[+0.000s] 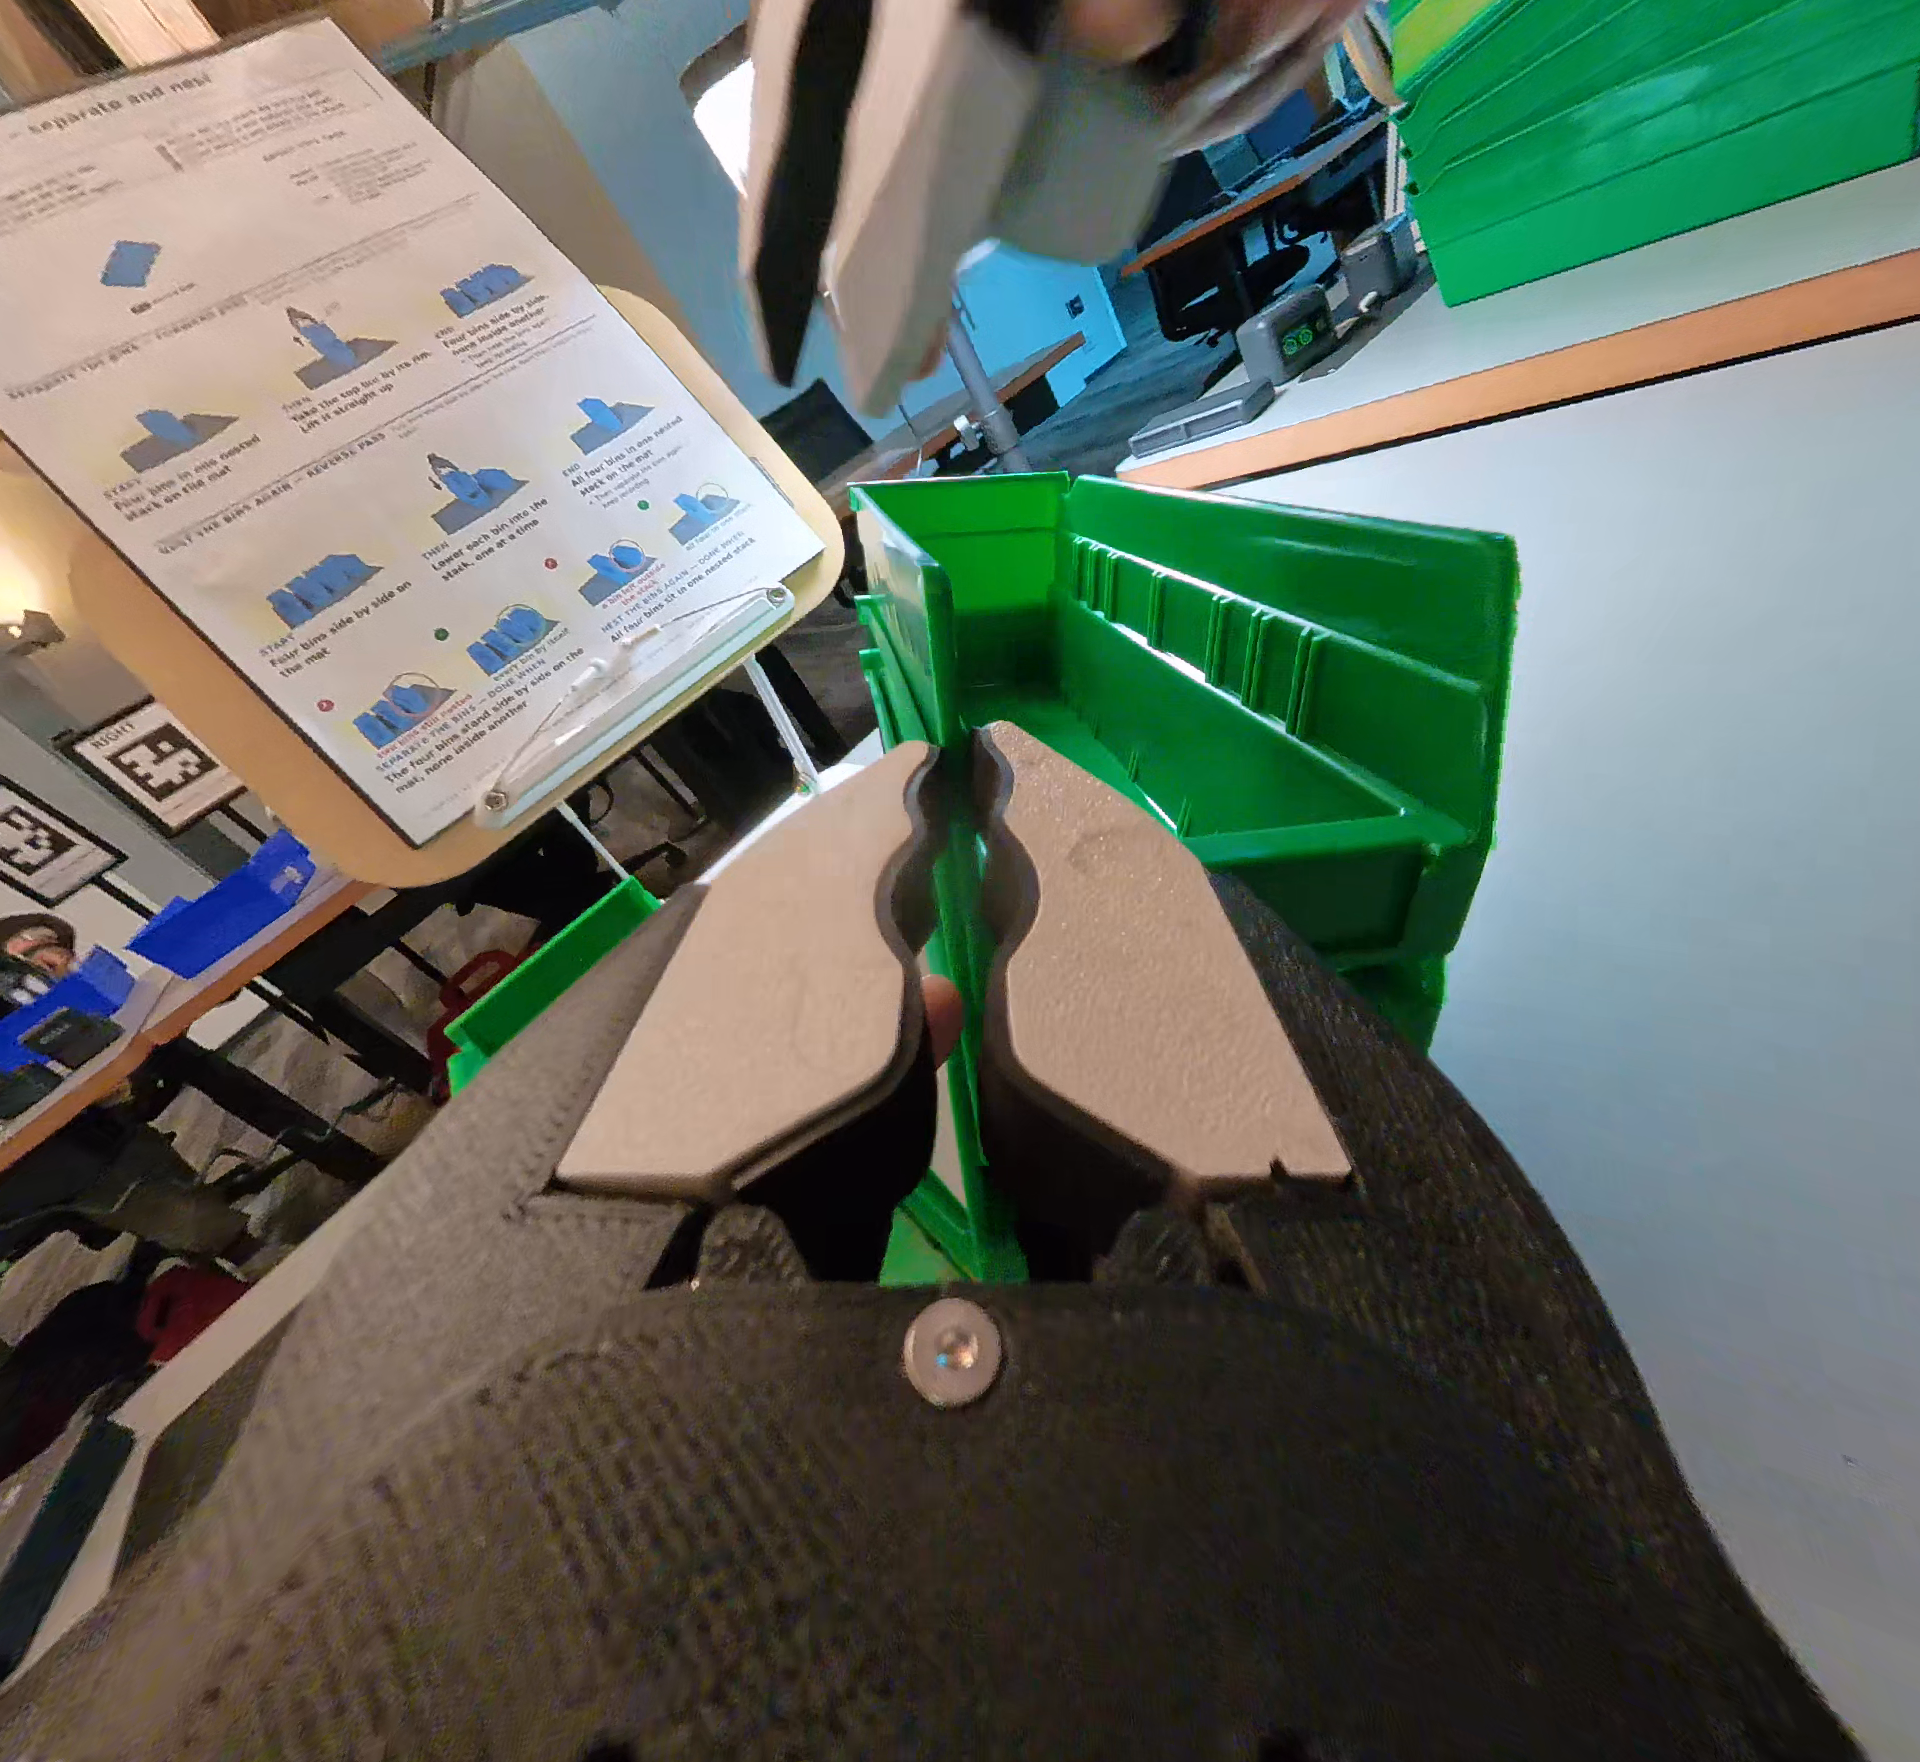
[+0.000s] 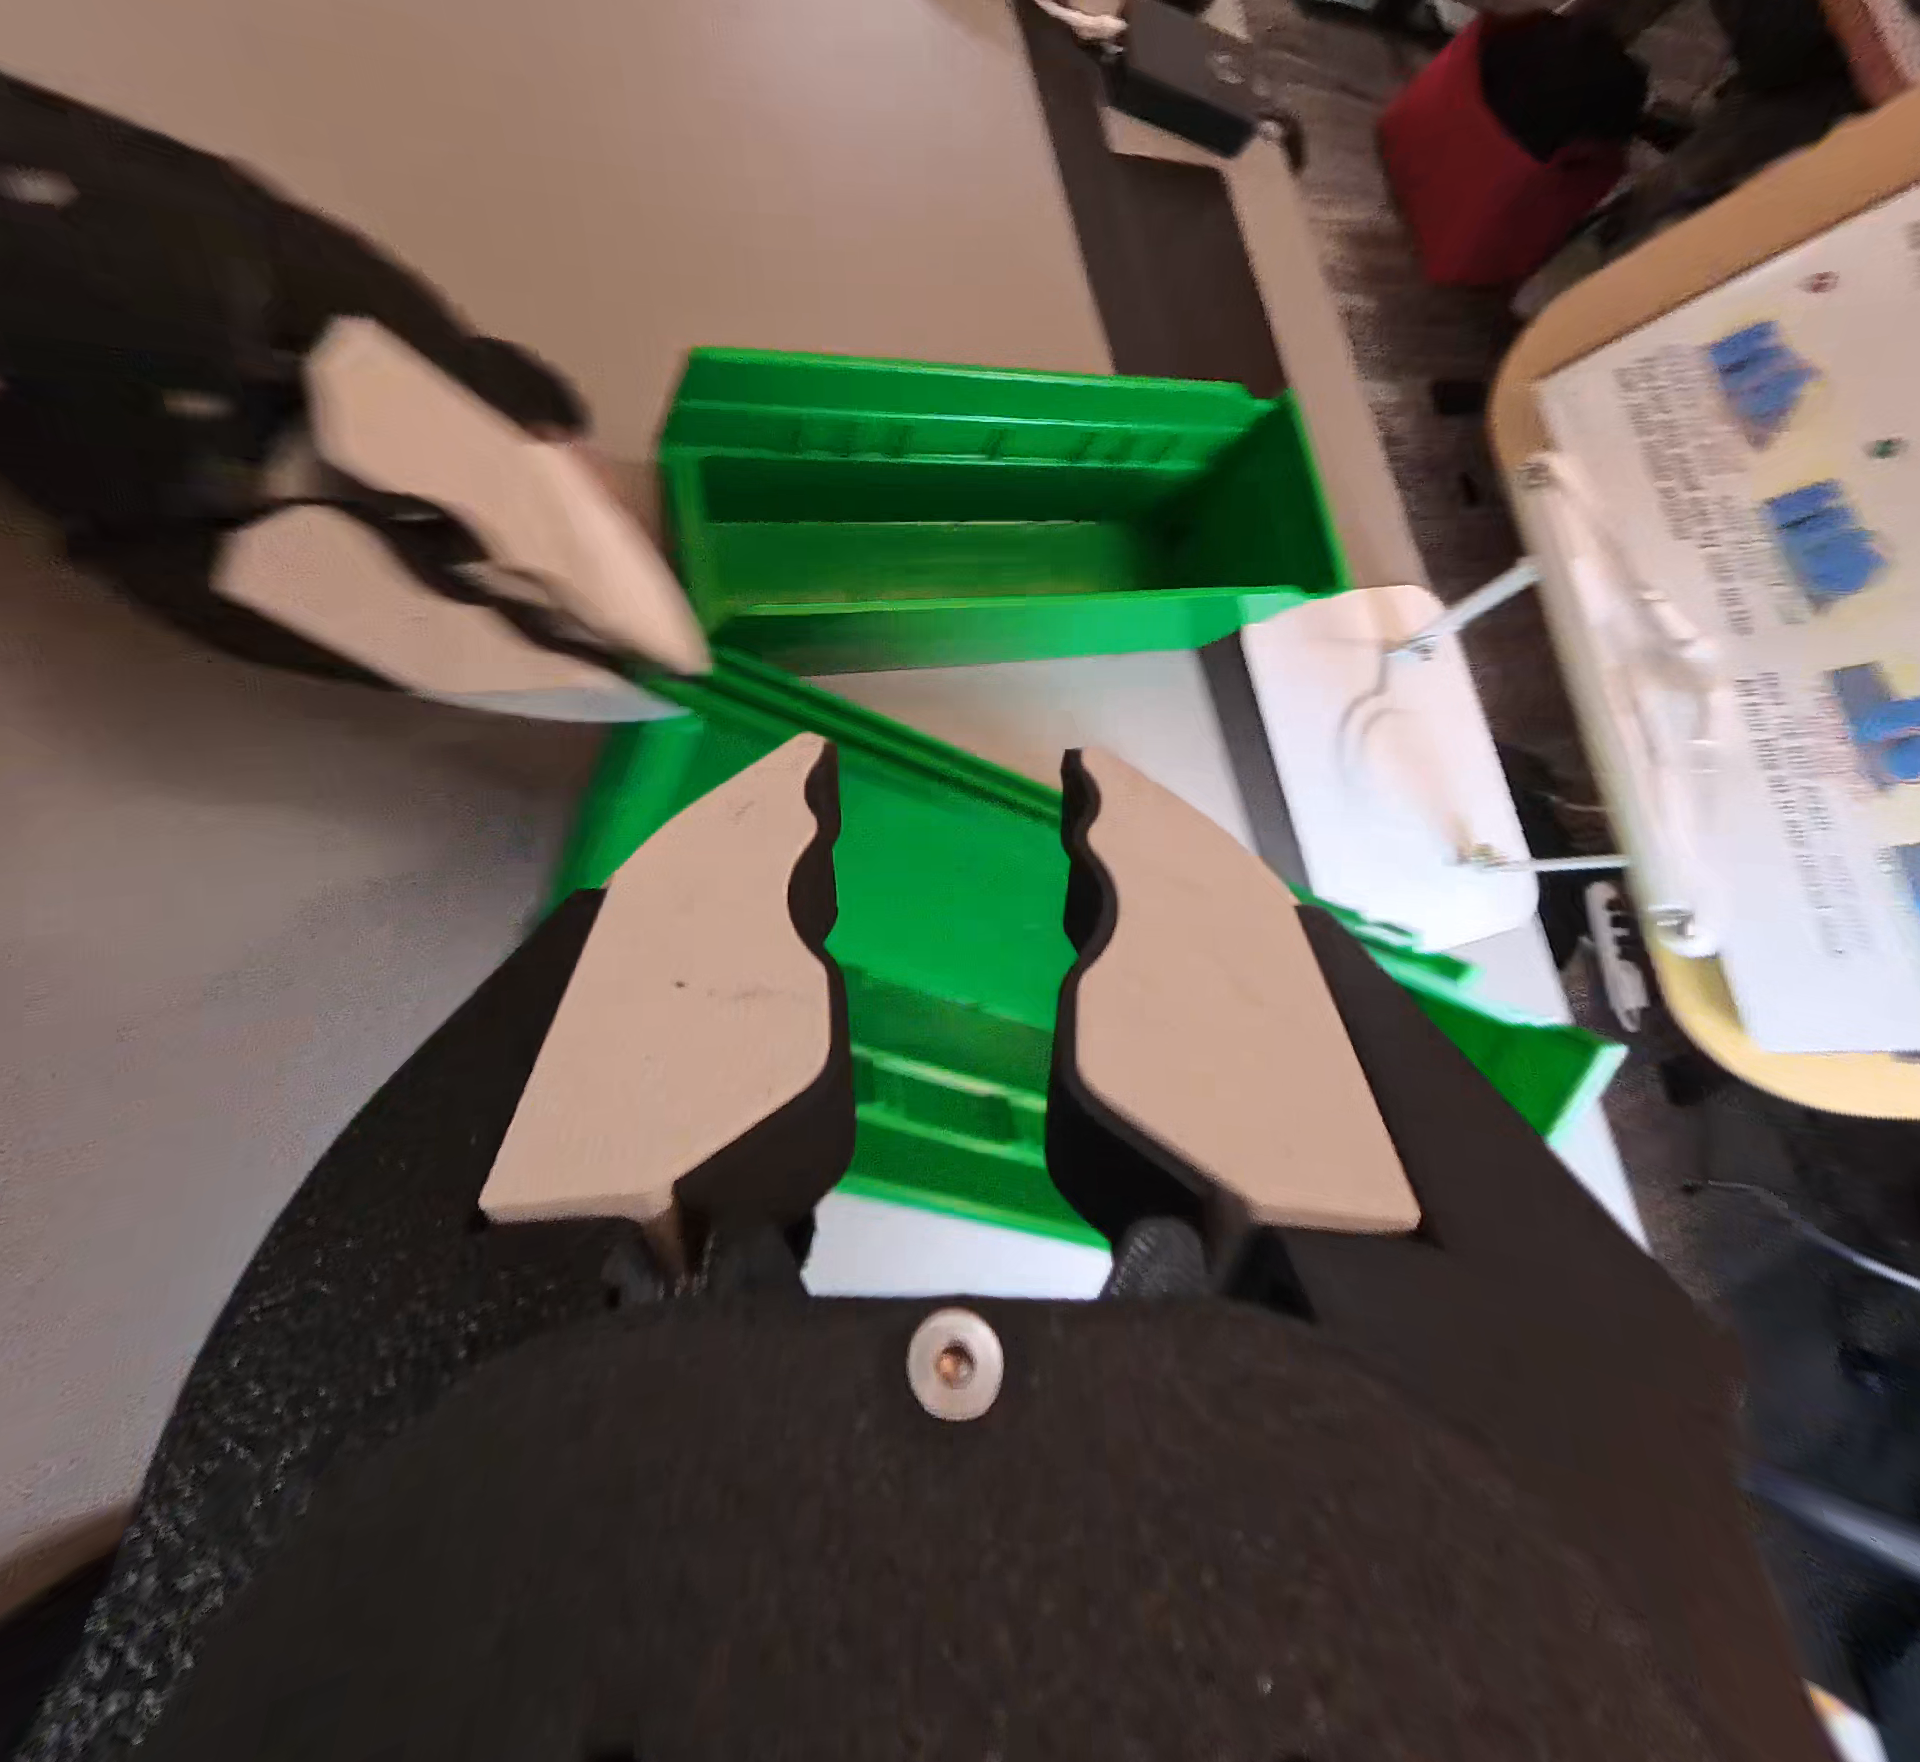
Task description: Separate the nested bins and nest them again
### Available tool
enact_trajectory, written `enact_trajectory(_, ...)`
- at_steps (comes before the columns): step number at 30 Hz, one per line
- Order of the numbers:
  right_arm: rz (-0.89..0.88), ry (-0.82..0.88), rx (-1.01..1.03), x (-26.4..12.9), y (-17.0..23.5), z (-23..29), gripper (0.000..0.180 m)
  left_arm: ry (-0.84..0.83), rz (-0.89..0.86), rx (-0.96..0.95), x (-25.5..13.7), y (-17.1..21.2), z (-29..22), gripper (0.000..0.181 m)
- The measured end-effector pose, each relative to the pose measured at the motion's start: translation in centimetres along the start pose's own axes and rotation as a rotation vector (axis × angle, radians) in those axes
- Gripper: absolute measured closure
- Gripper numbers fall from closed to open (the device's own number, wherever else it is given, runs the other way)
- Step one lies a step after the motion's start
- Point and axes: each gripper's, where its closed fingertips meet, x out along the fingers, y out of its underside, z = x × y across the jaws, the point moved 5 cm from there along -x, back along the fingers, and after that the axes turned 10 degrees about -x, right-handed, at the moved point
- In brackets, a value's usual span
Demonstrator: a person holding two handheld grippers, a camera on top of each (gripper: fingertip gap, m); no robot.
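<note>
Between left tongs [image 1: 951,762], green bin [image 1: 966,933] wall

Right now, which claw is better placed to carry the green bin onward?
Left. The left claw is already shut on a wall of the held green bin, while the right claw hangs open above it, gripping nothing.

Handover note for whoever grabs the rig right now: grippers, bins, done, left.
Left gripper: shut on the wall of a green bin, tilted, off the table.
Right gripper: open, empty, hovering over that held bin.
Second green bin: upright on the white table, just beyond, apart from the held one.
Done: at least these two are separated.
Left: cannot tell which pass this is; place or nest the held bin.
</note>
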Motion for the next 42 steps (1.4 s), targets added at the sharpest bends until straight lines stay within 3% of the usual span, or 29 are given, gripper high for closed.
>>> enact_trajectory(4,0.078,-0.019,0.041,0.9,0.2,8.5,0.135,-0.004,0.023,-0.068,0.1,0.0,0.3,0.177)
enact_trajectory(7,0.193,0.1,0.002,3.4,1.7,10.6,0.131,-0.013,0.038,-0.148,0.3,-0.2,0.9,0.177)
enact_trajectory(10,0.302,0.235,-0.088,5.2,2.0,9.9,0.131,-0.022,0.054,-0.204,0.3,-0.3,0.8,0.177)
enact_trajectory(16,0.45,0.15,-0.187,8.4,2.5,10.0,0.141,-0.025,0.069,-0.368,0.1,-0.1,1.7,0.176)
enact_trajectory(21,0.464,0.054,-0.267,8.1,2.8,9.8,0.146,0.003,0.039,-0.349,-0.8,0.4,1.5,0.175)
enact_trajectory(26,0.509,0.034,-0.339,7.0,3.6,8.9,0.146,0.031,0.018,-0.3,-2.9,0.5,1.0,0.145)
enact_trajectory(31,0.574,0.034,-0.437,5.6,4.6,7.3,0.147,0.068,0.105,-0.28,-3.5,2.7,-0.1,0.135)
enact_trajectory(42,0.571,0.039,-0.512,3.5,3.9,5.2,0.148,0.165,0.257,-0.228,0.0,5.2,-2.4,0.162)
